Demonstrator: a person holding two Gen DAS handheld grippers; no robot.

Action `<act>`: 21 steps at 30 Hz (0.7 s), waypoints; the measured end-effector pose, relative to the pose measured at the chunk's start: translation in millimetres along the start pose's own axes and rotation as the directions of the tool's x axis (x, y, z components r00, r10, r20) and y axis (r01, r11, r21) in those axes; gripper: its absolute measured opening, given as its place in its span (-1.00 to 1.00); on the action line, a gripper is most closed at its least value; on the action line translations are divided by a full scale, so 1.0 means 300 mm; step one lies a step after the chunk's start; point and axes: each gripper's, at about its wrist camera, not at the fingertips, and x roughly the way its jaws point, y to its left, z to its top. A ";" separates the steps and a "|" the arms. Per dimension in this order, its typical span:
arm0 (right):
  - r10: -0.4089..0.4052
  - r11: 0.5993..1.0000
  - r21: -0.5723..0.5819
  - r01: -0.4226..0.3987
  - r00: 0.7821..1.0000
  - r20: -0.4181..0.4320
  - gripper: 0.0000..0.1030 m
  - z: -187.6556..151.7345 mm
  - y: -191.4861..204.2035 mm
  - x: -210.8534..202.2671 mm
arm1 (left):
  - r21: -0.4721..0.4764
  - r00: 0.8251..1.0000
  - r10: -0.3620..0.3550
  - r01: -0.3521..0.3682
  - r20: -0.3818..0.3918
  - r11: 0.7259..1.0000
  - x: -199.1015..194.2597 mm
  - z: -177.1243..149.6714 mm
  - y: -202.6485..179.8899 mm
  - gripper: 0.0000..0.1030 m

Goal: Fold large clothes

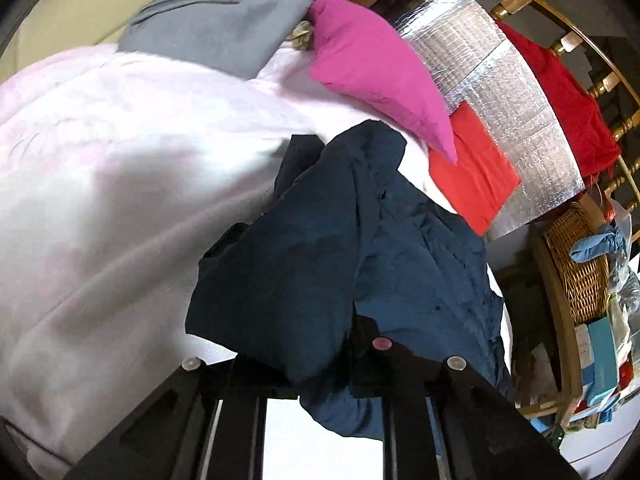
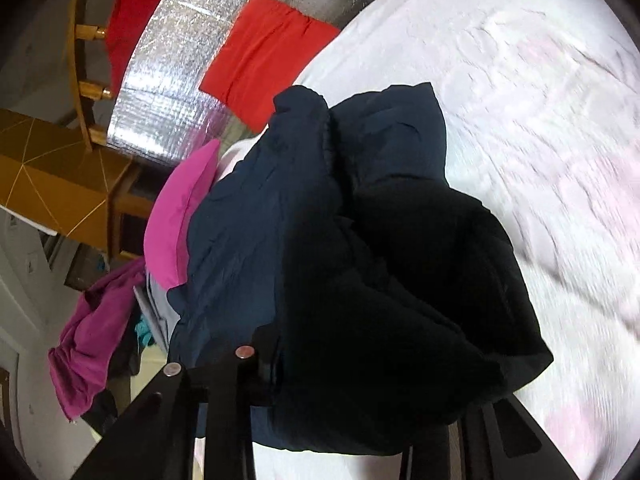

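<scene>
Navy garment [image 1: 344, 248] bunched, rumpled over pale bedspread [image 1: 120, 184].

- I see a dark navy garment [image 1: 344, 240], near black in its shaded folds.
- The bed cover [image 1: 120, 168] is pale pink-white with a faint raised pattern.
- Magenta pillow [image 1: 372, 68], orange-red cloth [image 1: 476, 172], deeper red cloth [image 1: 568, 104].
- Silver foil sheet [image 1: 516, 96] with a grid texture.
- Tan wicker basket [image 1: 580, 264].
- Grey fabric [image 1: 224, 20].
</scene>
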 end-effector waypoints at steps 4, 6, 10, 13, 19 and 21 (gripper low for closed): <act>-0.010 1.000 -0.012 0.010 0.998 -0.059 -0.30 -0.046 -0.026 -0.020 | -0.025 0.998 0.059 -0.060 -0.037 0.998 -0.003 -0.025 0.037 -0.51; -0.022 1.000 -0.016 0.020 0.994 -0.103 -0.23 -0.052 -0.045 -0.015 | -0.040 0.991 0.094 -0.099 -0.099 0.994 0.026 -0.017 0.060 -0.31; -0.045 0.998 -0.048 0.037 0.983 -0.176 0.06 -0.042 -0.051 -0.066 | -0.115 0.982 0.088 -0.108 -0.168 0.987 0.027 0.033 0.107 0.05; -0.057 0.998 -0.051 0.049 0.982 -0.180 0.15 -0.052 -0.080 -0.179 | -0.142 0.978 0.085 -0.113 -0.193 0.983 -0.026 0.053 0.146 0.12; -0.080 0.982 -0.173 0.079 0.997 0.003 0.14 -0.037 -0.024 -0.398 | -0.105 0.969 0.246 -0.244 0.004 0.964 -0.163 0.080 0.136 0.14; -0.074 0.972 -0.219 0.086 0.995 0.064 0.14 -0.032 0.024 -0.408 | -0.050 0.963 0.254 -0.250 0.094 0.967 -0.190 0.087 0.092 0.18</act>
